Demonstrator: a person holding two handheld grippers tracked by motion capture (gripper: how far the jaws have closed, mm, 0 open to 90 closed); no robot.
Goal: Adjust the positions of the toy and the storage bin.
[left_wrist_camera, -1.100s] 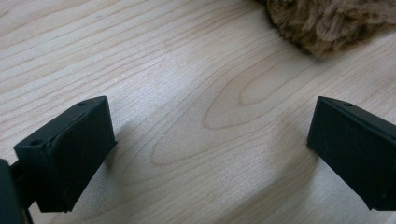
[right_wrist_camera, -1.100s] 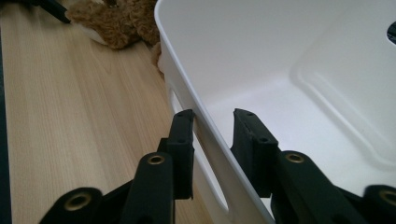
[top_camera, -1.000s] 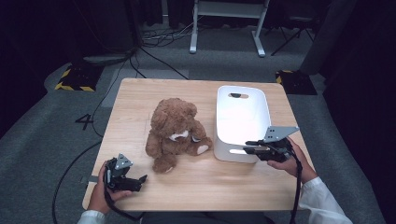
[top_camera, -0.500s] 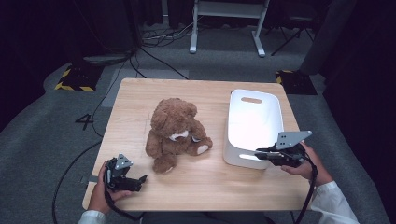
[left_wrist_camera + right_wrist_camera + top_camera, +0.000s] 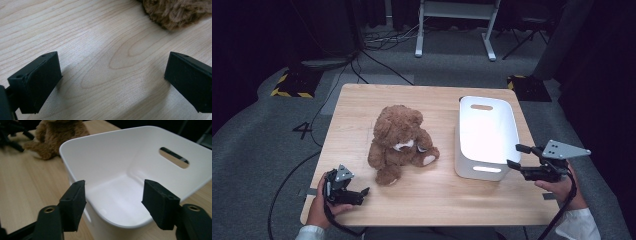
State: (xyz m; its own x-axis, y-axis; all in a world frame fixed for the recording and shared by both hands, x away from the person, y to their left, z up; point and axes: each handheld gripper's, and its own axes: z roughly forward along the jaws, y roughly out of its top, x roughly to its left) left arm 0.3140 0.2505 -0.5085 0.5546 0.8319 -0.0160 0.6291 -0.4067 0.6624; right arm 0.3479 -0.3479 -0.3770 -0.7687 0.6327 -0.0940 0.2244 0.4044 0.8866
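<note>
Two things sit on my wooden surface (image 5: 362, 115), and I take them by size. The white bin (image 5: 487, 135) stands upright on the right half, empty inside, with a slot handle in its far wall and another in its near wall. The brown teddy bear (image 5: 399, 142) sits just left of the bin, apart from it, near the middle of the surface. My right tongs (image 5: 518, 156) hover off the bin's near right corner, held level in my right hand (image 5: 562, 187), jaws spread and holding nothing; in the right gripper view they frame the bin's near rim (image 5: 130, 223) without touching it, the bear (image 5: 58, 136) farther off to the left. My left tongs (image 5: 362, 192) rest low at the near left of the surface in my left hand (image 5: 319, 207), jaws spread wide over bare wood, with the bear's foot (image 5: 172, 12) a little ahead of them and untouched.
</note>
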